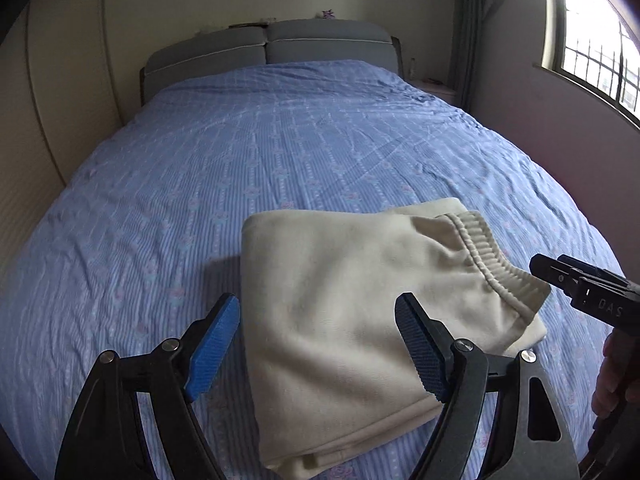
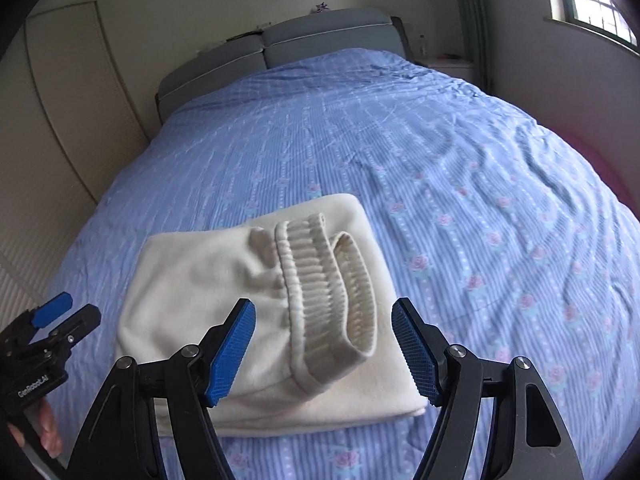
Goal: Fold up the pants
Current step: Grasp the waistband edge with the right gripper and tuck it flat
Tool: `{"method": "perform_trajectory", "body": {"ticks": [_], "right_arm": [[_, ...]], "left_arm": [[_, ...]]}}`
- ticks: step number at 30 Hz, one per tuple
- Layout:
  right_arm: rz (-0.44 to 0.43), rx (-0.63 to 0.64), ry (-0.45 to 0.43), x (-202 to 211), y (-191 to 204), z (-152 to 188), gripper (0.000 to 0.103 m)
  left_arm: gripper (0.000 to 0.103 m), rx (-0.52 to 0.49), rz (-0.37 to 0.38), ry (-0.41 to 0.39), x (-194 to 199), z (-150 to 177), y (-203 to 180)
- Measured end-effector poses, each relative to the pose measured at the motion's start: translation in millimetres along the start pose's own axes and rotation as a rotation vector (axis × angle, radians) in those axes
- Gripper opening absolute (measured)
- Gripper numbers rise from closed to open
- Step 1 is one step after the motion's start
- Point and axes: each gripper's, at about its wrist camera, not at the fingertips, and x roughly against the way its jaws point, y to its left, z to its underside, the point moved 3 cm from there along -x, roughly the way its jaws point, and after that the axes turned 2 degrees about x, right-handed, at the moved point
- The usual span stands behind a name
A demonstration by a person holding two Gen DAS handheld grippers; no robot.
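Cream pants [image 1: 360, 312], folded into a compact, roughly rectangular bundle, lie flat on a blue bedspread [image 1: 240, 152] printed with small pink flowers. In the left wrist view the bundle occupies the lower centre, running from about 12 o'clock to 6 o'clock of the space between the fingers; its ribbed elastic waistband [image 1: 496, 264] lies on top toward 2 o'clock. The left gripper [image 1: 318, 344] hovers above the bundle with its jaws spread wide, holding nothing: one blue pad [image 1: 214, 348] is over the bedspread just beside the bundle's left edge, the other over the cloth itself. The right gripper [image 1: 580, 288] enters that view at 3 o'clock, near the waistband end, and part of the person's right hand [image 1: 612, 376] shows below it. In the right wrist view the pants [image 2: 208, 280] fill the centre, with the waistband [image 2: 320, 280] looped open on top and pointing toward 6 o'clock. The right gripper [image 2: 324, 348] is likewise wide apart and empty, its blue pads [image 2: 232, 348] flanking the waistband from above. The left gripper [image 2: 60, 316] appears at 9 o'clock, clear of the bundle. A grey padded headboard [image 1: 268, 48] stands at 12 o'clock, and a window [image 1: 592, 32] at 2 o'clock.
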Motion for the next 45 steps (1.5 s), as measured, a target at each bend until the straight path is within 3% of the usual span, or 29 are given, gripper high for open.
{"method": "perform_trajectory", "body": {"ticks": [6,11,16,21,25,29,32,38,41,45], "right_arm": [[-0.083,-0.064,0.034,-31.9,-10.2,3.6,0.064],[-0.044,0.011,0.035,-41.1,-2.2,2.6,0.059],[-0.027,0.085,0.072,-56.4,13.0,-4.8,0.058],[-0.011,0.068,0.129,-67.6,10.2,-4.8,0.048],[-0.062,0.041,0.136,-56.3,2.1,1.4,0.040],[-0.114,0.063,0.117,-40.1,3.1,4.5,0.039],[-0.071,0.054,0.115,-42.3,-0.1,0.3,0.039],[-0.093,-0.081,0.250,-78.8,-19.1,-2.8,0.040],[-0.128,-0.076,0.239,-71.4,-15.0,-2.1,0.040],[-0.140,0.027,0.175,-48.3,2.6,-4.5,0.040]], "left_arm": [[0.080,0.035,0.053,0.053,-26.1,16.7,-7.2],[0.080,-0.022,0.031,0.061,-34.5,25.9,-15.4],[0.080,-0.013,0.039,0.073,-35.2,27.1,-14.2],[0.080,-0.010,0.037,0.065,-31.5,24.1,-12.9],[0.080,0.002,0.059,0.070,-30.1,23.8,-12.3],[0.080,-0.002,0.059,0.065,-28.6,22.8,-11.0],[0.080,0.007,0.058,0.058,-26.6,21.1,-8.7],[0.080,0.026,0.062,0.063,-25.7,19.1,-2.5],[0.080,0.028,0.060,0.060,-26.1,18.7,-1.1],[0.080,0.039,0.061,0.066,-26.9,18.5,-0.2]]}}
